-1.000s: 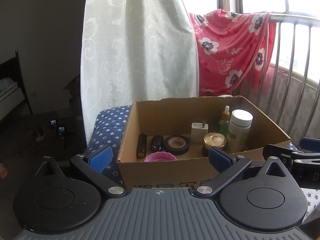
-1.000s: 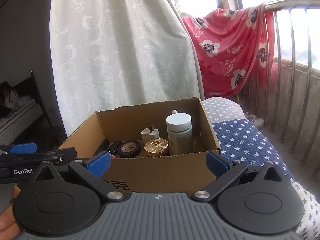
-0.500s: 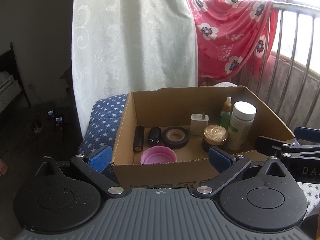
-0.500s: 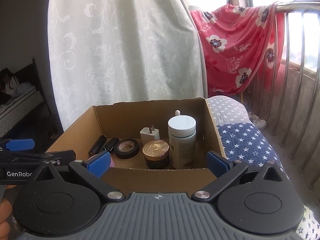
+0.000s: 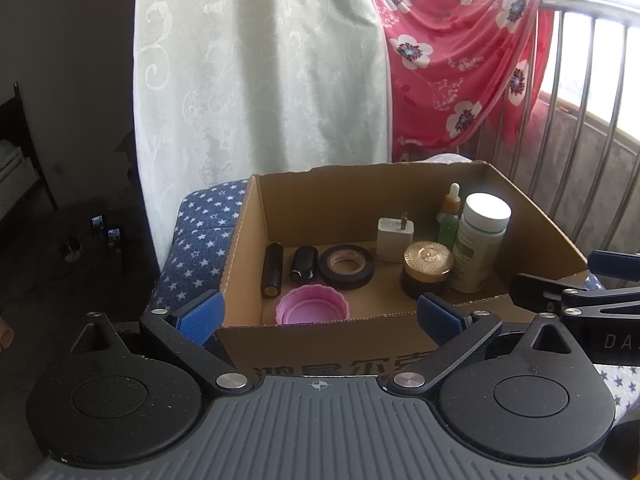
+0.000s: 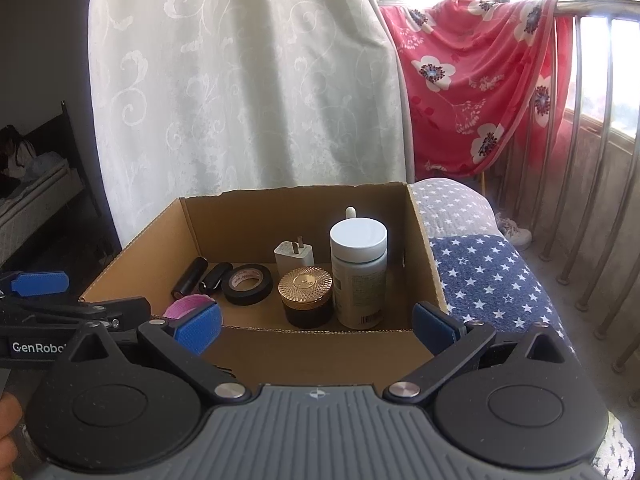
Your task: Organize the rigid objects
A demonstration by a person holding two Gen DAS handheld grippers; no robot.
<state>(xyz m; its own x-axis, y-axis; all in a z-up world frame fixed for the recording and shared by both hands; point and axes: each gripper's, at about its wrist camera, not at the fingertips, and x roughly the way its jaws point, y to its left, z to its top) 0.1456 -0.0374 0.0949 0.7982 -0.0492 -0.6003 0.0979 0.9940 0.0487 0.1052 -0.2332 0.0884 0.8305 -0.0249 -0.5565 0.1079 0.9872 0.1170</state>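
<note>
Two tools hover at the near wall of the cardboard box [image 5: 328,344], both spread wide with nothing between their blue pads: the left tool [image 5: 320,312] and the right tool [image 6: 318,326].

Everything to be organized sits inside the box, just ahead of both tools. Straight ahead of the left tool and closest to it lies the pink scalloped lid [image 5: 313,305]; beyond it the black tape roll [image 5: 346,267] lies flat, with a long dark cylinder [image 5: 273,263] and a shorter one [image 5: 304,263] to its left. Ahead and to the right stand the gold-lidded jar [image 5: 427,268], the white charger plug [image 5: 395,239], the white-capped bottle [image 5: 480,248] and, behind it, the green dropper bottle [image 5: 449,222].

Judging by looks, all are stiff and light. The lid is probably thin plastic and would take a pinch across its rim. The tape roll offers a grip through its hole and outer wall. The jar and dropper bottle look like glass, so a gentle squeeze on the body below the cap seems wise; the jar's ridged gold top may be slippery. The white-capped bottle is tall and likely to tip if nudged, best taken low on its sides. The cylinders will roll; close across their width.
</note>
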